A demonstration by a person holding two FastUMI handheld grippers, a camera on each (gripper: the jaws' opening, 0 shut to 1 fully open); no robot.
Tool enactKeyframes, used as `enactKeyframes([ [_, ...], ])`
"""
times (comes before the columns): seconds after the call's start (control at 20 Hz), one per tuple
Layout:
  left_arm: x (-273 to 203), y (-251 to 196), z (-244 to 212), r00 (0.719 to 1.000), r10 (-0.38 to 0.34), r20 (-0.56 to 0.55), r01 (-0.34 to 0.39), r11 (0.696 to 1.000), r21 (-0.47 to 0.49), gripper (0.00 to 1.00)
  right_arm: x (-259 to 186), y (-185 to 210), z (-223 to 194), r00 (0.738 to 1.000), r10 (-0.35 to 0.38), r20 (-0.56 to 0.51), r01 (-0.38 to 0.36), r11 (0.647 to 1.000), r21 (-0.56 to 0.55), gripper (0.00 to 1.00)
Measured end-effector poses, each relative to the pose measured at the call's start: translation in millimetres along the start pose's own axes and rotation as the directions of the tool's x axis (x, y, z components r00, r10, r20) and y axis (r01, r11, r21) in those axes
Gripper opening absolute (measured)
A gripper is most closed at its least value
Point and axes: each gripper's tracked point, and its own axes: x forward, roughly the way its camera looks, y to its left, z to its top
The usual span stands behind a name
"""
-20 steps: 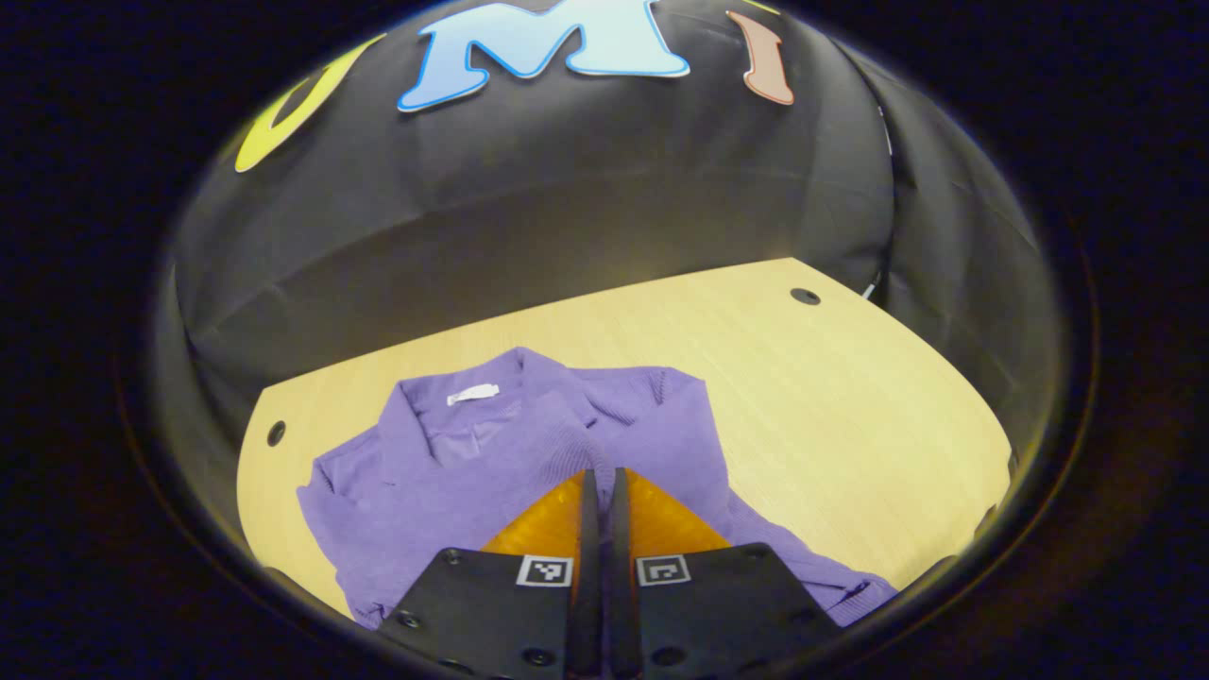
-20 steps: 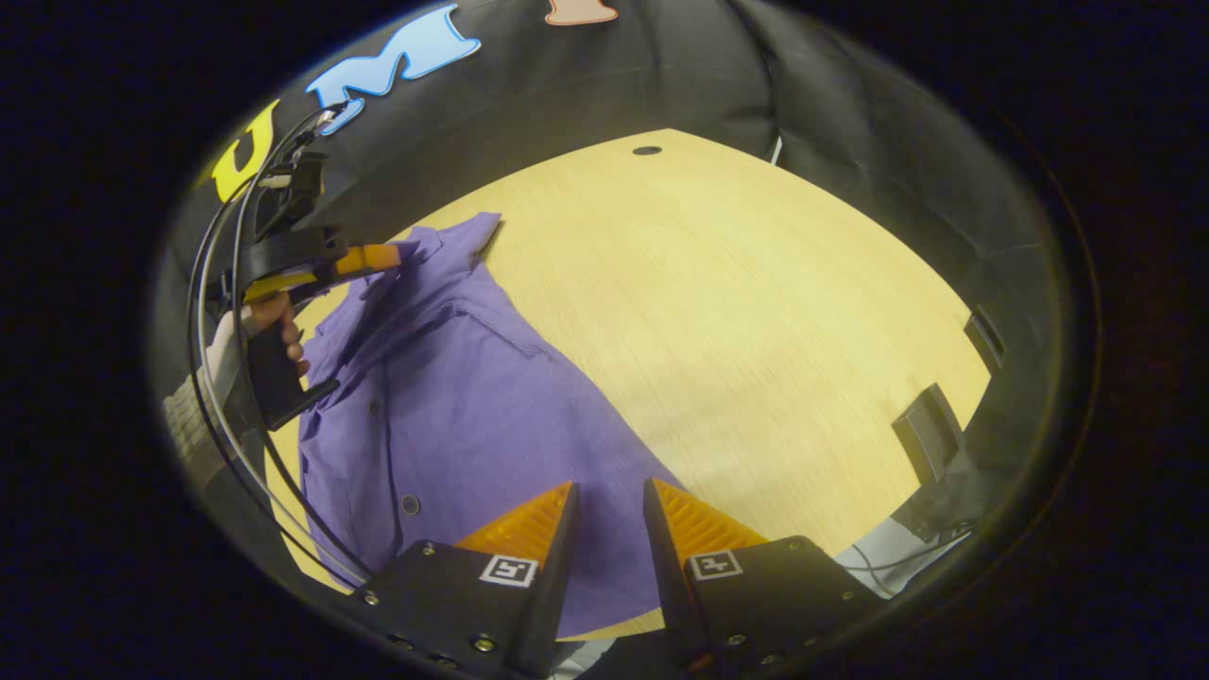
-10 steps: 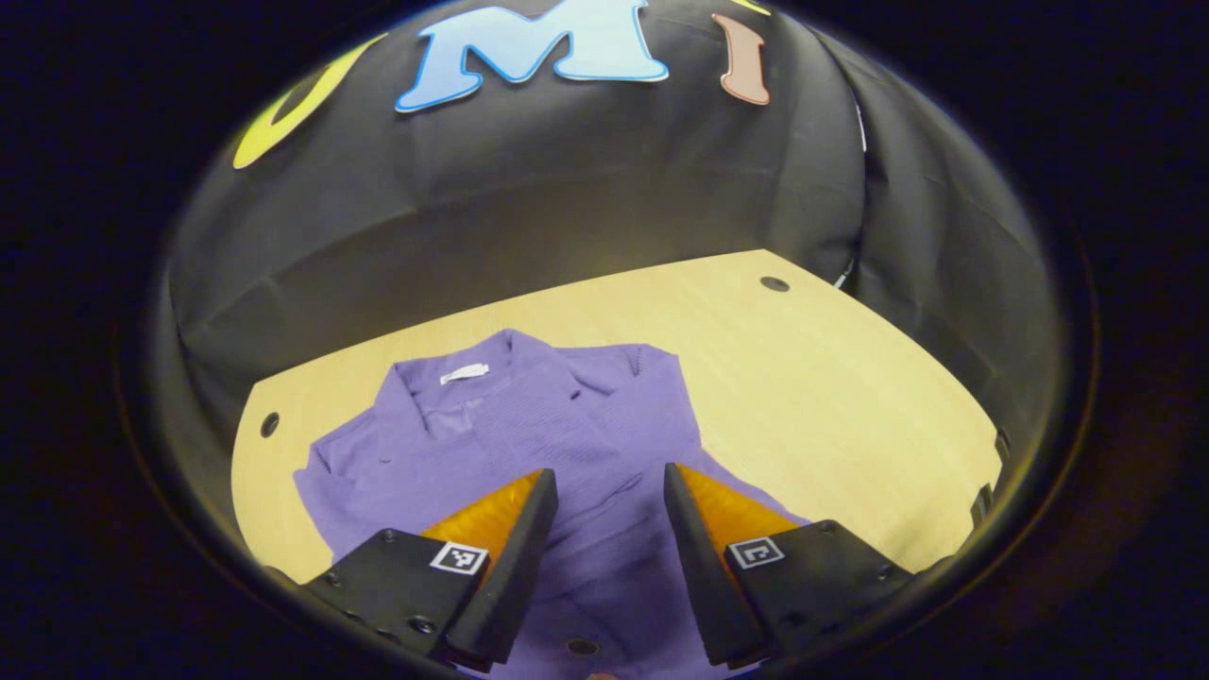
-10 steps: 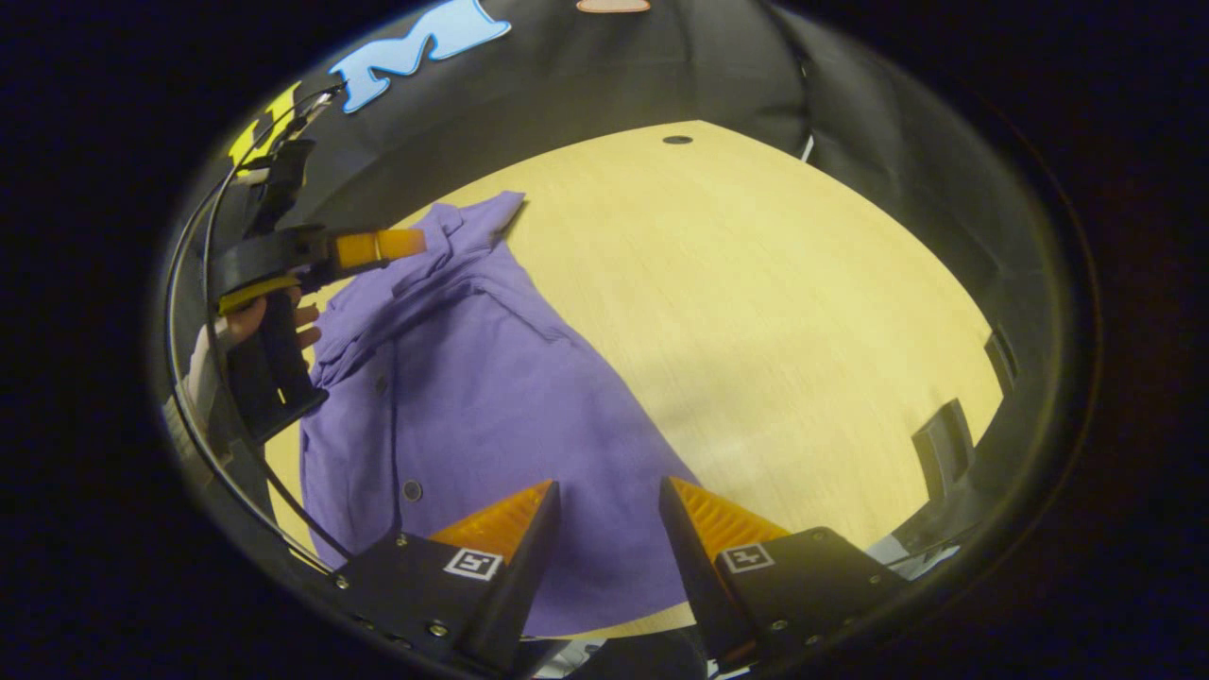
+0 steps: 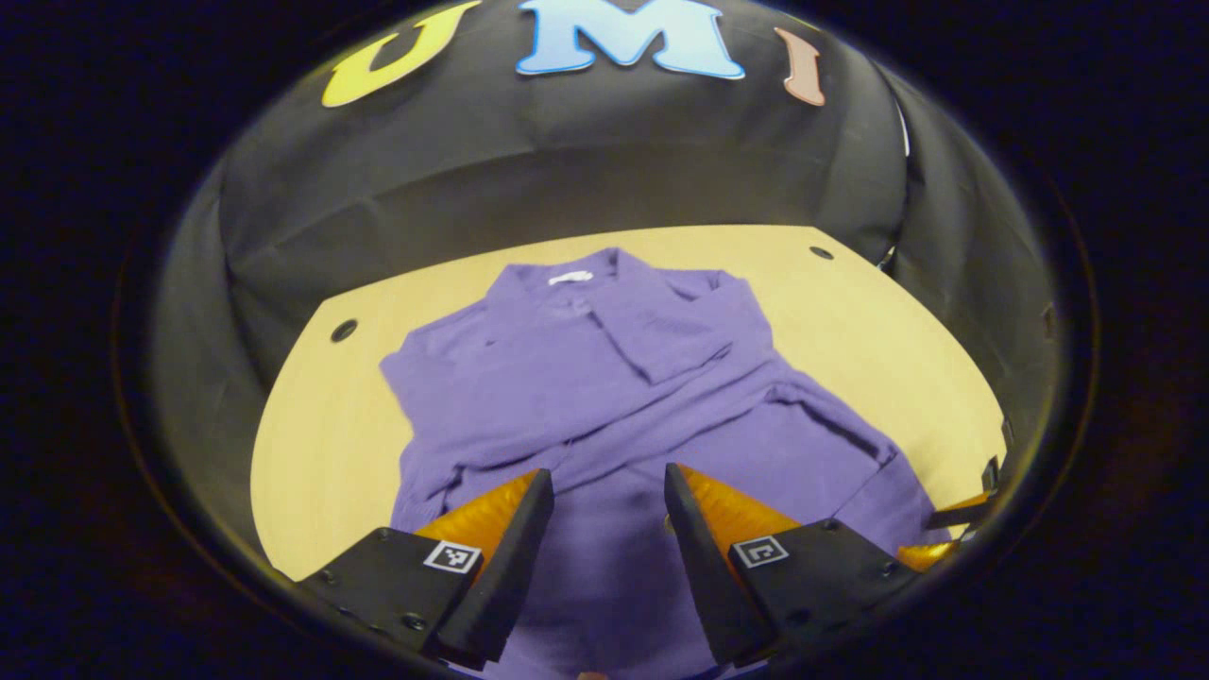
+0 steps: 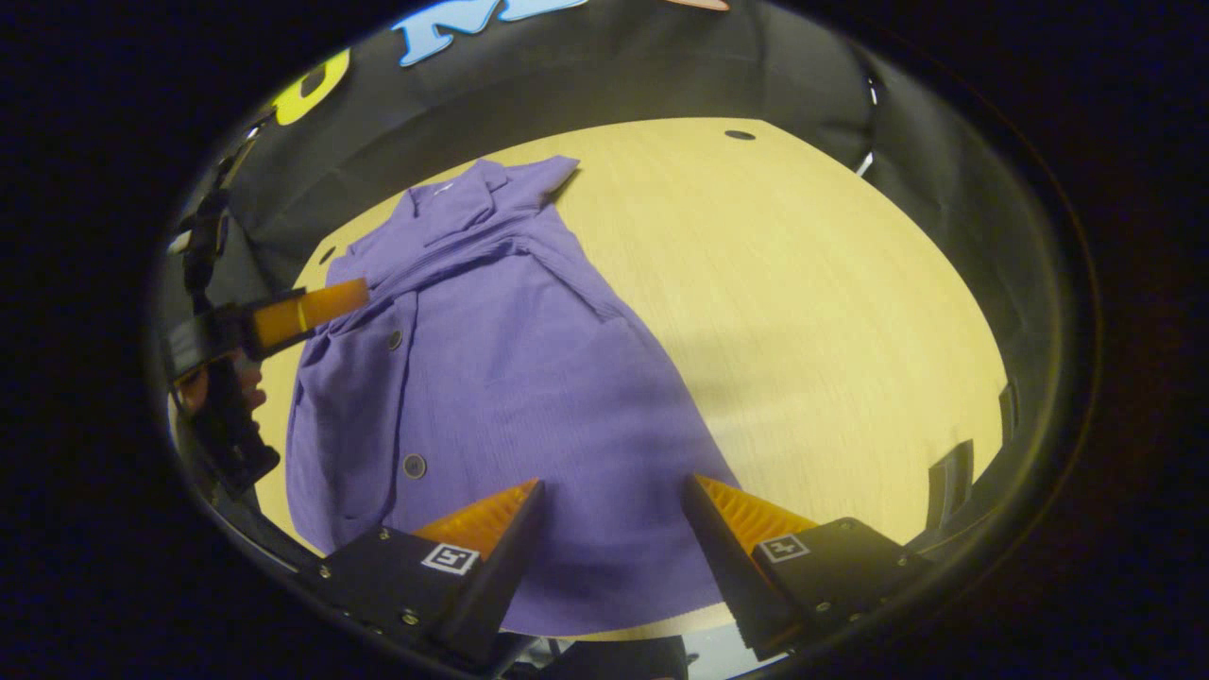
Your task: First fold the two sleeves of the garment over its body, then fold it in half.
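A purple button-front garment lies flat on the light wooden table, collar at the far end, with both sleeves folded across its chest. My left gripper hovers open over the garment's lower body, nothing between its fingers. In the right gripper view the same garment stretches away from me, buttons down its left side. My right gripper is open above the hem near the table's front edge. The left gripper shows at the far left, held by a hand.
The table has bare wood to the right of the garment, with small round holes near its far corners. Black cloth walls close in the back and sides. Dark fittings sit at the table's right edge.
My left gripper opened, letting go of the sleeve, and drew back toward the hem. My right gripper opened wider and pulled back, so more of the garment shows.
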Motion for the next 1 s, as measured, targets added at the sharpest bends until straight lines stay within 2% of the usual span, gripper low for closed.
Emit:
enactKeyframes([
  [0.15, -29.9, 28.4, -44.1, 0.998, 0.046, -0.048, -0.048, 0.998, -0.039, 0.81, 4.6, 2.3, -4.8, 1.000, -0.001, -0.027, 0.000, 1.000, -0.029, 0.91],
  [0.2, -39.6, 34.7, -57.3, 0.996, 0.057, -0.065, -0.060, 0.997, -0.052, 0.84, 5.8, 3.6, -6.1, 0.999, 0.001, -0.038, -0.003, 0.999, -0.040, 0.91],
  [0.5, -79.7, 65.7, -121.7, 0.981, 0.118, -0.153, -0.136, 0.984, -0.114, 0.82, 7.9, 1.0, -9.0, 0.997, -0.031, -0.066, 0.023, 0.991, -0.132, 0.91],
  [0.85, -96.8, 80.9, -174.2, 0.955, 0.156, -0.251, -0.188, 0.976, -0.111, 0.82, 9.1, 0.3, -16.1, 0.993, -0.087, -0.083, 0.070, 0.979, -0.190, 0.92],
  [1.0, -97.1, 80.2, -175.0, 0.953, 0.156, -0.261, -0.193, 0.973, -0.123, 0.85, 9.3, 1.1, -18.6, 0.991, -0.094, -0.090, 0.077, 0.981, -0.180, 0.94],
])
